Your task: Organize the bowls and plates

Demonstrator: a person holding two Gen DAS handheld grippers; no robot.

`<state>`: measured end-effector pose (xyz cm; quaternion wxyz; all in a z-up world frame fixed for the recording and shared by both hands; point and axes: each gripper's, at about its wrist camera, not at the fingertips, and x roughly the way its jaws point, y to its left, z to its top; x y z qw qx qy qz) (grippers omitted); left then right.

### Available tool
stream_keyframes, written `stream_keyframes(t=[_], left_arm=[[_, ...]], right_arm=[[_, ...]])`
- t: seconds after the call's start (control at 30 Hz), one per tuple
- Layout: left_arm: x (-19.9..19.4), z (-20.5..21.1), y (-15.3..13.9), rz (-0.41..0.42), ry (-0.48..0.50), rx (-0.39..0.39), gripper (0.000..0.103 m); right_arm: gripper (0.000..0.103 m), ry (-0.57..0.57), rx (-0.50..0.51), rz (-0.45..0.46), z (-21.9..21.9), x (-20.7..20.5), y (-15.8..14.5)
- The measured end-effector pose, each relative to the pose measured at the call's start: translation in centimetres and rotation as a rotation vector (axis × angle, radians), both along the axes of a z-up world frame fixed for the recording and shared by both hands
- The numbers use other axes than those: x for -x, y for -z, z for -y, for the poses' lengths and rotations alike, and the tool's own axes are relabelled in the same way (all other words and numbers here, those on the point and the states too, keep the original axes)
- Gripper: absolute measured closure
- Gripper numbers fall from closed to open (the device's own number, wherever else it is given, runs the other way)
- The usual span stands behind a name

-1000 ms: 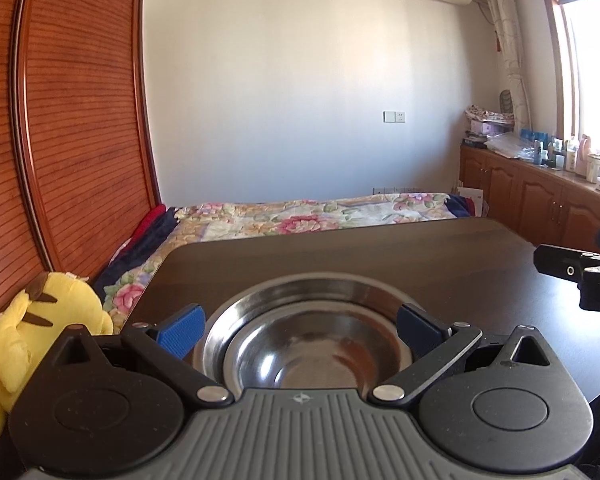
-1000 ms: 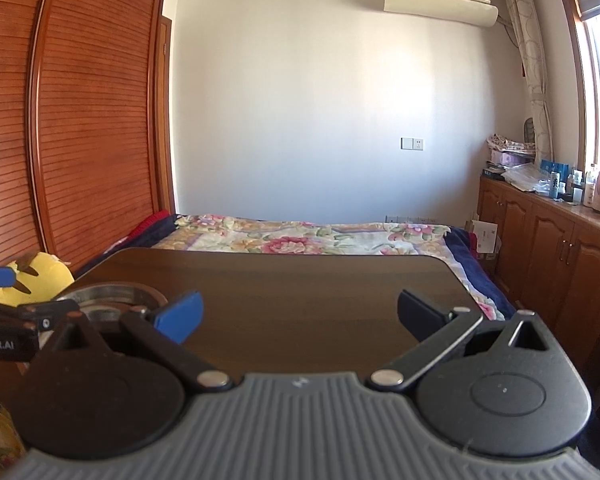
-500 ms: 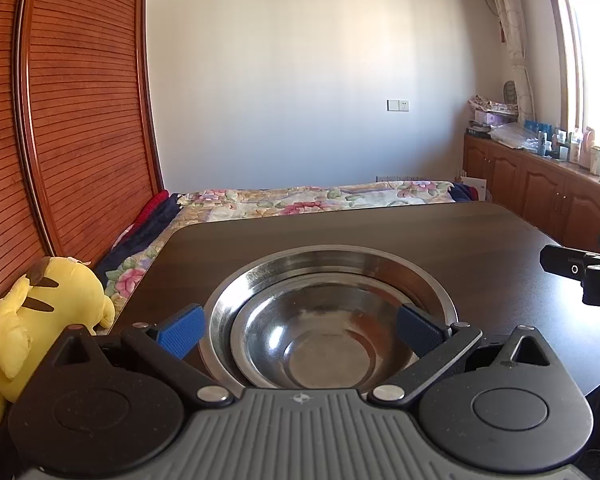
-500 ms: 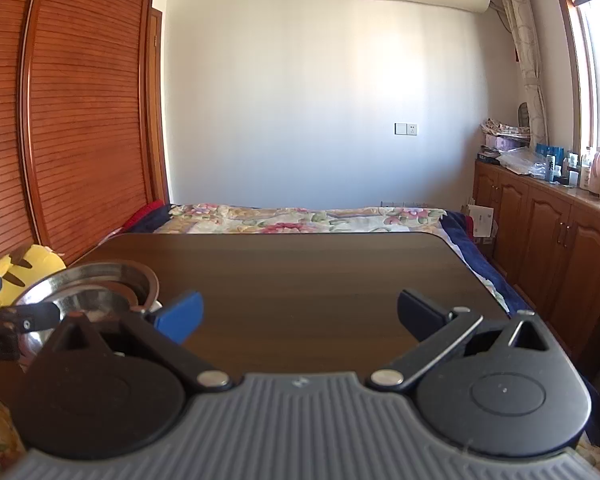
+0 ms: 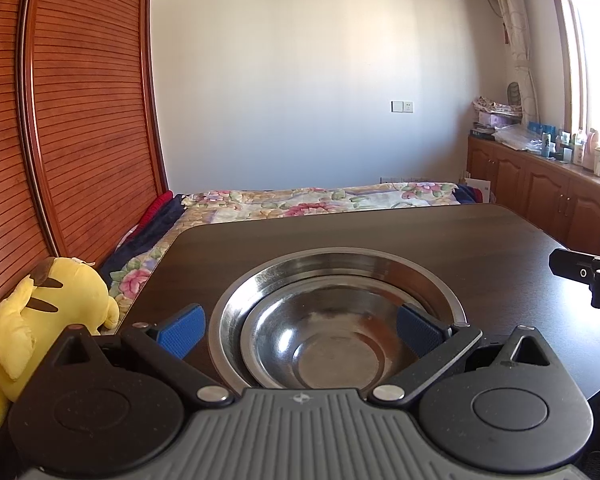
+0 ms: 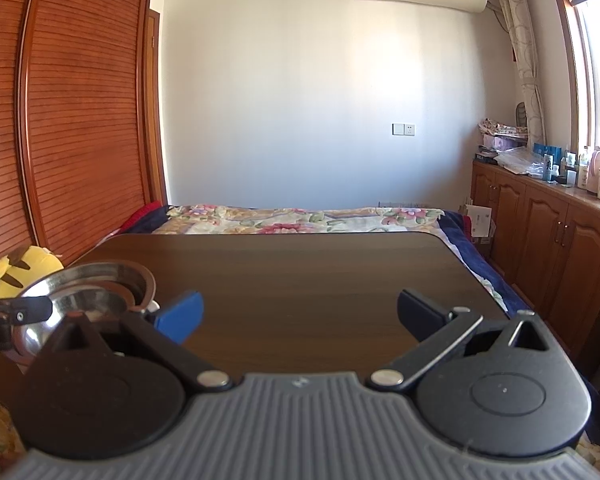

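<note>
A small steel bowl (image 5: 332, 344) sits nested inside a wider steel bowl (image 5: 340, 268) on the dark wooden table (image 5: 380, 232). My left gripper (image 5: 300, 328) is open just in front of the stack, its blue fingertips (image 5: 180, 330) on either side of the inner bowl. The right wrist view shows the same stack (image 6: 96, 292) at the table's left side, with the left gripper's finger (image 6: 16, 314) in front of it. My right gripper (image 6: 300, 314) is open over bare tabletop (image 6: 300, 272), nothing between its fingers. Its black tip (image 5: 580, 276) shows at the right edge of the left wrist view.
A yellow plush toy (image 5: 48, 312) leans against the slatted wooden wardrobe (image 5: 80, 120) left of the table. A flowered bed (image 5: 320, 200) lies beyond the table's far edge. Wooden cabinets (image 6: 540, 240) with bottles on top line the right wall.
Both views now look down on the table more. The nested bowls show more fully between the left fingers. Both grippers stay open.
</note>
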<state>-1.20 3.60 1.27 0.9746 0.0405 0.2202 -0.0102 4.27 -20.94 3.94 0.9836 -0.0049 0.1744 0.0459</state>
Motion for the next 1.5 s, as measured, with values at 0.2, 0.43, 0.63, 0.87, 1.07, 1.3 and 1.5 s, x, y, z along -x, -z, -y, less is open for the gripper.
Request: stream_keyframes(t=[0.2, 0.43, 0.63, 0.87, 1.07, 1.3, 1.5], left_arm=[[-0.02, 0.01, -0.02, 0.0, -0.001, 0.0, 0.001], [-0.01, 0.01, -0.02, -0.001, -0.001, 0.0, 0.001], [-0.02, 0.01, -0.03, -0.001, -0.001, 0.0, 0.001], [-0.02, 0.03, -0.03, -0.001, 0.0, 0.0, 0.001], [-0.04, -0.04, -0.02, 0.0, -0.001, 0.0, 0.001], [-0.08, -0.11, -0.01, 0.001, -0.002, 0.0, 0.001], [-0.06, -0.11, -0.01, 0.001, -0.002, -0.001, 0.001]], right_arm=[[0.0, -0.001, -0.003, -0.001, 0.06, 0.06, -0.02], [0.0, -0.003, -0.004, -0.002, 0.13, 0.04, -0.06], [0.0, -0.005, -0.005, -0.005, 0.2, -0.12, -0.09], [0.0, -0.004, -0.005, -0.005, 0.17, -0.19, -0.07], [0.0, -0.004, -0.006, -0.004, 0.15, -0.19, -0.03], [0.0, 0.0, -0.006, -0.002, 0.25, -0.22, -0.03], [0.0, 0.002, -0.009, -0.004, 0.34, -0.15, 0.1]])
